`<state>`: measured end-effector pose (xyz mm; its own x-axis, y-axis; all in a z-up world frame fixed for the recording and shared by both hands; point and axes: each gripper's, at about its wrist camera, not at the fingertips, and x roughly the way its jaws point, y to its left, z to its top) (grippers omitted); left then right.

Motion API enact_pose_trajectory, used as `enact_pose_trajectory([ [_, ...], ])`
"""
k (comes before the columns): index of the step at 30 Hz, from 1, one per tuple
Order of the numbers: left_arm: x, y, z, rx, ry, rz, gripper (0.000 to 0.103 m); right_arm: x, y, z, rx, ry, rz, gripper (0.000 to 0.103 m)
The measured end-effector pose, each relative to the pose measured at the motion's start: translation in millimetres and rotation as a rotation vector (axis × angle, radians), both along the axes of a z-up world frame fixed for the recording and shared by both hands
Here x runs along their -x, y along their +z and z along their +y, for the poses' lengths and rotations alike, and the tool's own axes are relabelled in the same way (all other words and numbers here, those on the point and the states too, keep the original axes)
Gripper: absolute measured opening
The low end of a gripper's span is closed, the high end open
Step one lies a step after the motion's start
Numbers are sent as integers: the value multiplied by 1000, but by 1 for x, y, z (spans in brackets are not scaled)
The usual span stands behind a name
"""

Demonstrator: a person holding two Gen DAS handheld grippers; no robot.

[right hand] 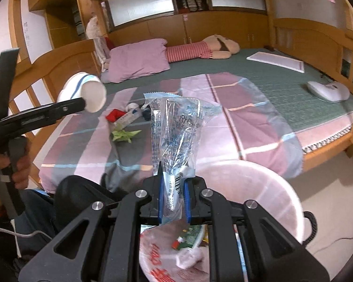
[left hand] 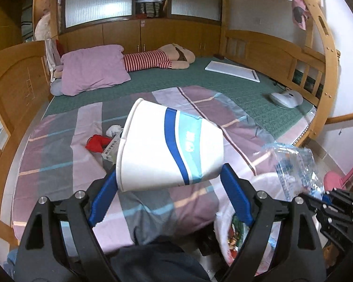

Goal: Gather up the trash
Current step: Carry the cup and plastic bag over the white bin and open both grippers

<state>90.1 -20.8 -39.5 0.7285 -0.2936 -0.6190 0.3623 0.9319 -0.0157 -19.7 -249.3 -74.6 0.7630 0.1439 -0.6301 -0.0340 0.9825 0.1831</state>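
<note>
Between the left gripper's (left hand: pixel 169 176) fingers (left hand: pixel 235 195): a paper cup (left hand: pixel 162 145) (sideways).

Wooden bed (right hand: pixel 336 148), green mat (right hand: pixel 282 89). On it: checked sheet (right hand: pixel 247 127), purple pillow (right hand: pixel 138 58), striped plush doll (right hand: pixel 200 48), white board (right hand: pixel 276 61), white device (right hand: pixel 328 91). On sheet: red scrap (right hand: pixel 114 115), green paper (right hand: pixel 124 135), crumpled wrappers (right hand: pixel 131 112).

Matt white paper on the cup (left hand: pixel 167 145), with printed blue bands. Clear, glossy, crinkled plastic for the wrapper (right hand: pixel 176 127). Soft woven cloth on the checked sheet (left hand: pixel 58 155) (creased in places). Varnished, smooth wood along the bed frame (left hand: pixel 14 80). Translucent pale pink plastic for the bin (right hand: pixel 266 188).
</note>
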Motion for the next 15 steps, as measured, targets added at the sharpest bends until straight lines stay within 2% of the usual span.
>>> enact_pose_trajectory([
  [7,35,8,-8,7,-15,-27,85,22,0,-19,17,-26,-16,15],
  [15,45,2,-1,24,6,-20,85,20,3,-23,19,-25,-19,15],
])
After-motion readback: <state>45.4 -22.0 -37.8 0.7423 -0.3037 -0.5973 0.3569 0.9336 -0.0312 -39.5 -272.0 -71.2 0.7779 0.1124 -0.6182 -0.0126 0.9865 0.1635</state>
